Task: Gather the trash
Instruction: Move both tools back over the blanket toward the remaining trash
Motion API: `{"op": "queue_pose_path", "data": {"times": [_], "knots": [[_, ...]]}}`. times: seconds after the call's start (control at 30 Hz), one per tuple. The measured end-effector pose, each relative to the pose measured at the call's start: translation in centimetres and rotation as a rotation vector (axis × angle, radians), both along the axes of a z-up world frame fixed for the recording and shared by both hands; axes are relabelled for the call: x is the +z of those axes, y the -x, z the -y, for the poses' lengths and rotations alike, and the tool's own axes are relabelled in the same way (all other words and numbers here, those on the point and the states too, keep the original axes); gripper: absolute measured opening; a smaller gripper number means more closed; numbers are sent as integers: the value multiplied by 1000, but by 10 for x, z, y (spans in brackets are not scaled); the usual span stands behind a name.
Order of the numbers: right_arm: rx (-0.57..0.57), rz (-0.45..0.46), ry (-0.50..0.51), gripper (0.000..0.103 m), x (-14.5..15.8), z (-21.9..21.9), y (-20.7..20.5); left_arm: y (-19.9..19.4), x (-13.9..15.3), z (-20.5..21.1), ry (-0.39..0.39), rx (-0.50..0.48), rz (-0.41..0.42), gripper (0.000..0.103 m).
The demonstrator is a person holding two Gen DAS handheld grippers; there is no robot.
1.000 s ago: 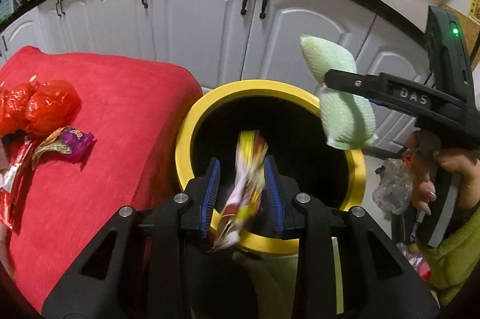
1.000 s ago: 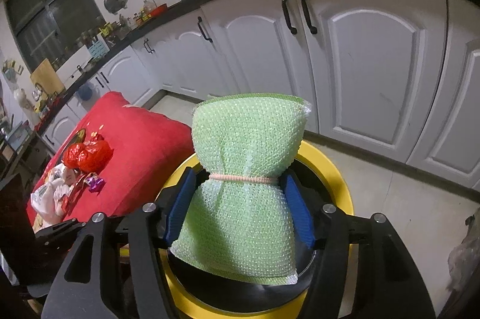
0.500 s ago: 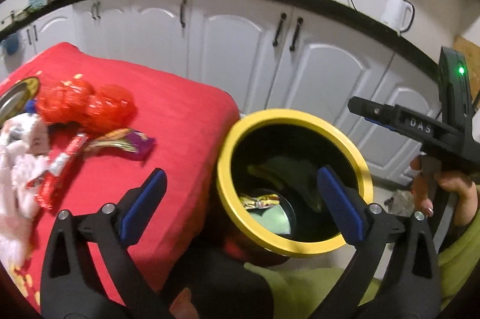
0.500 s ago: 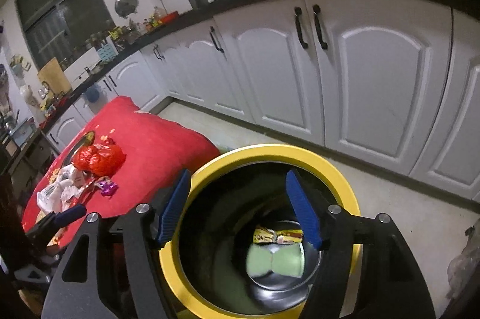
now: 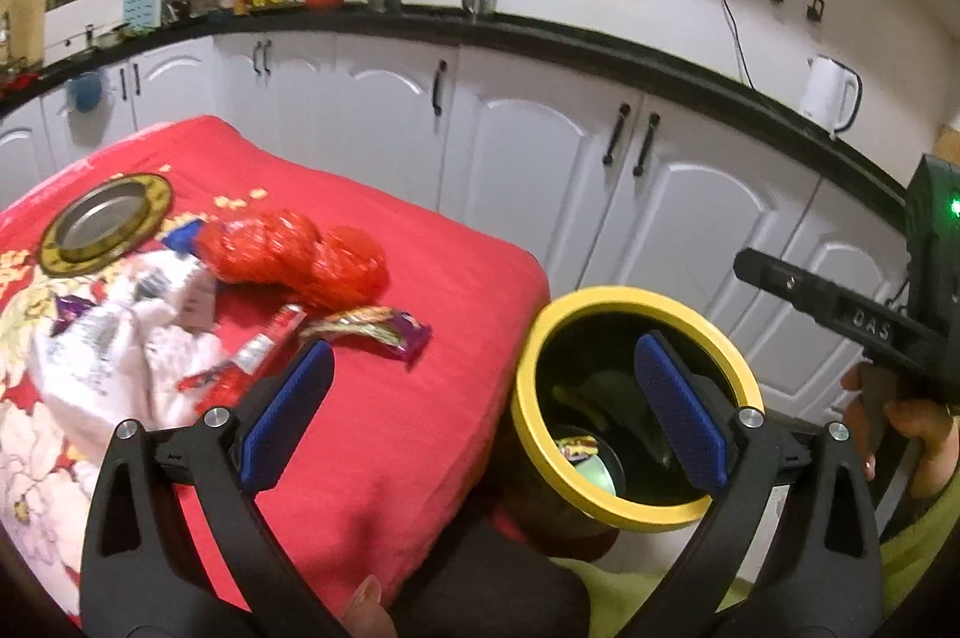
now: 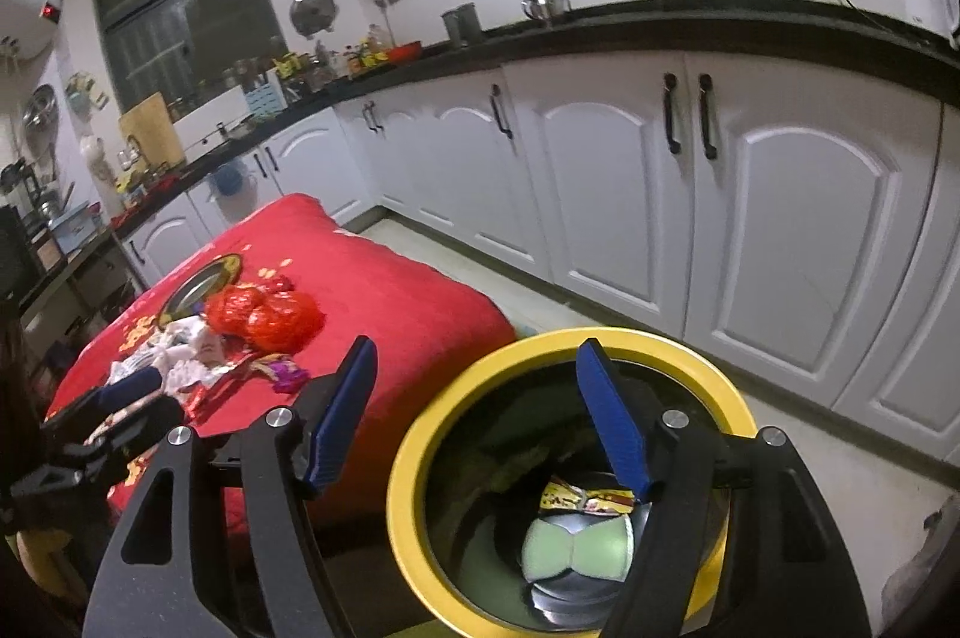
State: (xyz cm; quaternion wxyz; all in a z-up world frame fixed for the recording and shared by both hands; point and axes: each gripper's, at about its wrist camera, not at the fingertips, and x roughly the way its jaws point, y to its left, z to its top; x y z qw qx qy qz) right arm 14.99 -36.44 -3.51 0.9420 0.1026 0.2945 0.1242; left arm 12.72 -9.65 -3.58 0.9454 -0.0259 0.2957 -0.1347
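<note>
A black bin with a yellow rim [image 5: 744, 380] [image 6: 414, 434] stands beside a table under a red cloth [image 5: 384, 422] [image 6: 414, 296]. At its bottom lie a green mesh bag [image 6: 576, 548] and a yellow snack wrapper [image 6: 585, 501] [image 5: 573, 449]. My left gripper [image 5: 480, 407] is open and empty, over the gap between table edge and bin. My right gripper [image 6: 480, 413] holds nothing, its jaws opening above the bin's left rim. On the cloth lie a red net bag [image 5: 300, 260] [image 6: 264, 317], a purple wrapper [image 5: 384, 332] [image 6: 282, 374], a red wrapper [image 5: 252, 359] and white crumpled plastic [image 5: 102, 356] [image 6: 180, 362].
A gold-rimmed metal plate [image 5: 105, 224] [image 6: 201, 284] lies at the far side of the cloth. White cabinets [image 5: 528, 158] [image 6: 780, 218] under a black counter run behind. A white kettle [image 5: 831, 95] stands on the counter. A hand [image 5: 918, 428] holds the right gripper's body [image 5: 900, 320].
Both grippers opened and dropped their loads: the yellow wrapper and the green mesh bag now lie in the bin. Both hands rose and drew back, and the left view swung toward the table.
</note>
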Motion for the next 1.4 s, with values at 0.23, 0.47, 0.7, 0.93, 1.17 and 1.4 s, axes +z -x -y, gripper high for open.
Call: {"op": "queue_pose_path", "data": {"times": [0.23,0.47,0.7,0.93,1.17,1.4], "knots": [[78,31,22,69,8,-35,8,9,14,-27,14,63,46,92],[167,36,61,69,13,-75,9,15,21,-61,32,137,70,92],[267,51,114,69,14,-116,7,19,27,-100,66,231,88,92],[360,67,152,69,14,-156,3,21,30,-123,81,291,104,92],[435,50,200,71,6,-191,-9,18,25,-145,95,350,89,92],[455,-25,265,71,-19,-211,-42,6,5,-171,153,408,-1,92]]}}
